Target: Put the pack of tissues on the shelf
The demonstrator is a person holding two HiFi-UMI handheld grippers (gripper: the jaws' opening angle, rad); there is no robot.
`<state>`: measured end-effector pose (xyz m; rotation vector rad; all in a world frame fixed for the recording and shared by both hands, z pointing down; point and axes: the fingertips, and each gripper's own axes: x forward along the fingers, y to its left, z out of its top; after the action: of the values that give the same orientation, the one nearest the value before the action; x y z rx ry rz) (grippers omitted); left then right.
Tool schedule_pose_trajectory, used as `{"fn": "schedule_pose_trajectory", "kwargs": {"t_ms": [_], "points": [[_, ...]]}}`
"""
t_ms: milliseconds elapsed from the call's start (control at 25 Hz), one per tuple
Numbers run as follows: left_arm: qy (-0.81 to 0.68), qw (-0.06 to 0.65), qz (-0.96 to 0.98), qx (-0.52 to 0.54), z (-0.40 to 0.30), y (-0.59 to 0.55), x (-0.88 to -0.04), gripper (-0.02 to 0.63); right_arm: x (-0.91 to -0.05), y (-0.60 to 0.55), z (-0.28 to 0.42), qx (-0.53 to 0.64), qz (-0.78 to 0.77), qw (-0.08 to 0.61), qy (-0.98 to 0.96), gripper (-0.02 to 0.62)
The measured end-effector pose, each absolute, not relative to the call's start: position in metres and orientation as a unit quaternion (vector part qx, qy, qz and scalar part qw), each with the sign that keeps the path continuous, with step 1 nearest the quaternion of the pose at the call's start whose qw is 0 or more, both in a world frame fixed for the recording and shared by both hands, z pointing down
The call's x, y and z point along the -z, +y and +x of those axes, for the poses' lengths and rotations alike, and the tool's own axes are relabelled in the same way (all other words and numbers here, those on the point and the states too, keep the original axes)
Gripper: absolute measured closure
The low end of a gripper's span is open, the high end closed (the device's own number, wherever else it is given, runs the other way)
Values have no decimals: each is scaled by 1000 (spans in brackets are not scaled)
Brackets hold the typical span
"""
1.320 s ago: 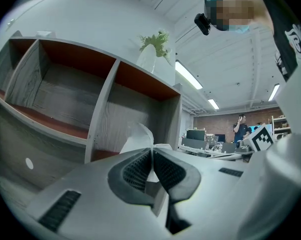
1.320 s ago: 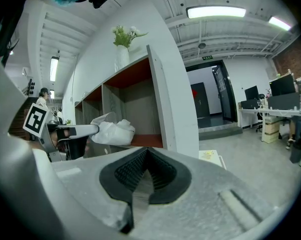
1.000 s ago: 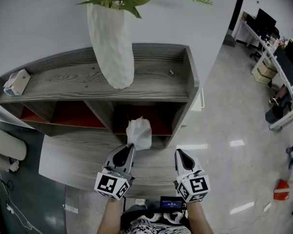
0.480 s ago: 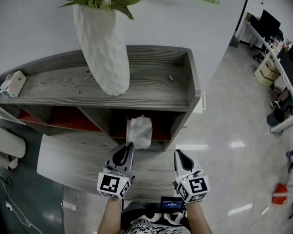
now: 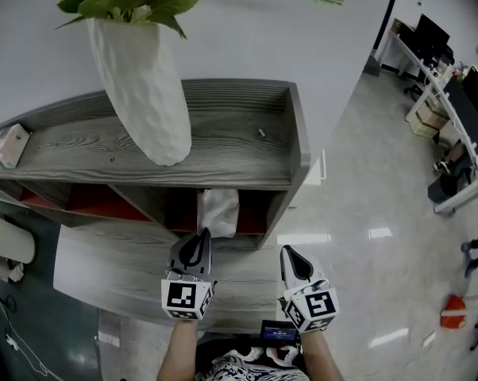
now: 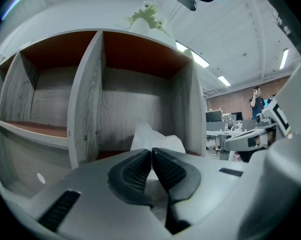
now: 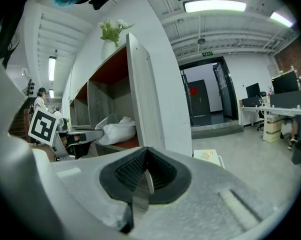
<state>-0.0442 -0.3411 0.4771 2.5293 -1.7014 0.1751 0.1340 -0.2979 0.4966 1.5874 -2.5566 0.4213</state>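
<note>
Nearest the person, the left hand-held gripper [image 5: 202, 236] is clenched on the near end of the pack of tissues [image 5: 219, 209]. In the left gripper view its jaws meet on the white wrapper [image 6: 158, 138], with no gap between them. The right hand-held gripper [image 5: 288, 254] hangs just beside it to the right, jaws pressed together on nothing, and takes no part in the hold.

The pack lies straight ahead of the left jaws. Its long axis runs on from them into the mouth of the shelf's [image 5: 296, 133] lower right compartment. From the right gripper view the soft white pack [image 7: 118, 129] already sits at that opening, low over its reddish floor. Whether it bears its weight there I cannot tell. So the left hand is the one that matters, and the move left, as I judge it, is a short push forward and then a release.

The upright divider [image 6: 88, 99] stands just left of the pack, and the shelf's end wall is close on the right, so the way in is narrow but unblocked. Farther off, on the shelf's top board, a tall white vase [image 5: 140, 86] with green leaves stands above and to the left. A small box [image 5: 7, 145] lies at the far left end, well apart from the work.
</note>
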Motion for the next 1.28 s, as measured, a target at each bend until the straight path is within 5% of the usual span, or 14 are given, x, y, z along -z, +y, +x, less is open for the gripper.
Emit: {"fn": "schedule_pose_trajectory", "kwargs": {"t_ms": [840, 1000, 1280], "points": [[-579, 51, 812, -54, -43, -365, -484, 588, -504, -295, 136, -148, 522, 52, -838, 591], [-581, 60, 810, -52, -45, -362, -483, 515, -502, -290, 138, -146, 524, 51, -838, 591], [-582, 52, 810, -52, -49, -341, -475, 503, -494, -275, 137, -137, 523, 43, -840, 591]]}}
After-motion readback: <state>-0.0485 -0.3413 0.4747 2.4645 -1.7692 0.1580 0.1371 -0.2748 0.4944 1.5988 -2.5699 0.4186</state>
